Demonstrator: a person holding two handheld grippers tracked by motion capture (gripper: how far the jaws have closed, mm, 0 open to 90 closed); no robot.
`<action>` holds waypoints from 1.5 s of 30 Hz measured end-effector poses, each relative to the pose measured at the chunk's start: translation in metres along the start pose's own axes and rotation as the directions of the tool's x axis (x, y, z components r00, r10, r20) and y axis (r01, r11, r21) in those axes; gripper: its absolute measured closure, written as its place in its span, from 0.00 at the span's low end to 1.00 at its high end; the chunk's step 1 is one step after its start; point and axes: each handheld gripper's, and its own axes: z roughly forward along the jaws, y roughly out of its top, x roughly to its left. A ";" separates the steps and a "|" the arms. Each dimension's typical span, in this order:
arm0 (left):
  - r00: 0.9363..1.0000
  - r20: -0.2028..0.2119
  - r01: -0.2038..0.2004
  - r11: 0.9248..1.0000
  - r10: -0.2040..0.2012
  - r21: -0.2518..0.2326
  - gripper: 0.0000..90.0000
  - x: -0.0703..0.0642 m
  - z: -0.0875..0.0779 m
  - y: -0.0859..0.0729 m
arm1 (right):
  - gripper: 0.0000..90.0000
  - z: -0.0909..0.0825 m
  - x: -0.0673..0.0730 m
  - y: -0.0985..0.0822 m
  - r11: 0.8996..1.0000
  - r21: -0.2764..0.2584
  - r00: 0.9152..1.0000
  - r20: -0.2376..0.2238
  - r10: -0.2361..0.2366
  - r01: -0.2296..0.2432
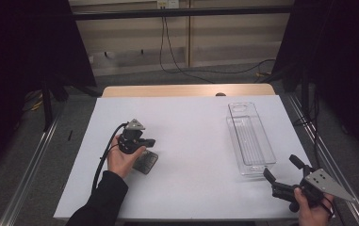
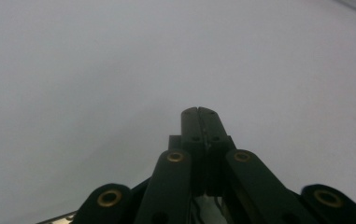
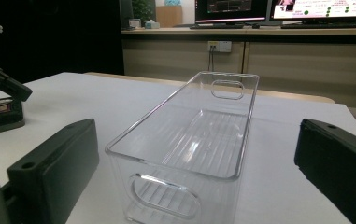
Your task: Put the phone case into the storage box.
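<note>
High view: nearest, at the bottom right, the right claw (image 1: pixel 283 170) rests spread wide just short of the clear rectangular plastic bin (image 1: pixel 250 139), which lies empty on the white-covered worktop (image 1: pixel 191 141). Farther left, the left claw (image 1: pixel 145 142) is pressed together, empty, over a small dark flat box (image 1: pixel 146 162) lying beside the hand (image 1: pixel 120 159).

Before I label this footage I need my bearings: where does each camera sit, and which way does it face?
High view: above the person's side, looking forward and down on the white table; forearms, left gripper, right gripper show.
Left gripper view: rides the left gripper, facing bare tabletop; jaws together.
Right gripper view: rides the right gripper, facing the clear bin; jaws apart.
Shared: the bin in the high and right gripper views.
</note>
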 end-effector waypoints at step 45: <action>0.998 0.053 0.030 0.993 -0.037 0.114 1.00 -0.008 0.021 -0.015 | 0.00 -0.001 0.000 0.000 1.000 -0.002 1.000 -0.007 0.004 -0.004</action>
